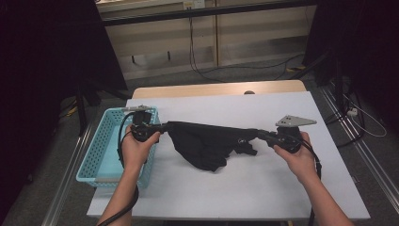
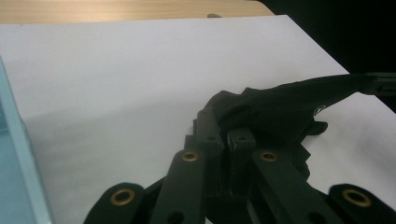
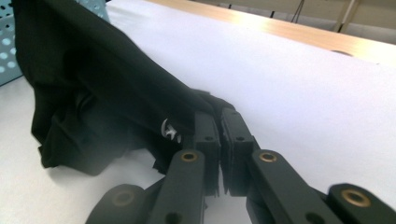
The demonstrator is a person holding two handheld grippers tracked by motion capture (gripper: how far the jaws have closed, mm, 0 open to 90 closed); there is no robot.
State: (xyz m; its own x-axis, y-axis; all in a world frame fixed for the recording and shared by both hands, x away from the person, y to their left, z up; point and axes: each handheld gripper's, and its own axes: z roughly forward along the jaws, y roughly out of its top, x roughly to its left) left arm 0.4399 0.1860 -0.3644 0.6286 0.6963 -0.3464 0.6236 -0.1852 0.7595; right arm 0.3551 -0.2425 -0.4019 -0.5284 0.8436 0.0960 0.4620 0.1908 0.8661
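From the person's side of the bench, the nearest things are the two forearms coming in low, each hand wrapped around a gripper. The left gripper sits just beside the basket, at that basket's right wall, and is clenched on one end of a black garment. In the left gripper view the jaws are pressed together with dark cloth bunched at their tips. The right gripper is well to the right of the basket and is likewise clenched on the other end; in the right gripper view its jaws pinch the fabric near a small white logo.

The garment hangs between the two grippers, stretched along its top edge, with the middle sagging toward the person and its lowest folds apparently resting on the white sheet. Its long axis runs across the bench, from the basket's right wall out to the right, roughly parallel to the near edge. The taut edge points at the basket on one side and at the right gripper on the other.

As I judge it, the pick-up is done: both ends are held and the cloth is partly raised. What is left seems to be either spreading and folding it, or carrying it over into the basket, which lies open just to the left. Beyond the basket, the bare wooden strip of the bench and the floor cables lie farther off.
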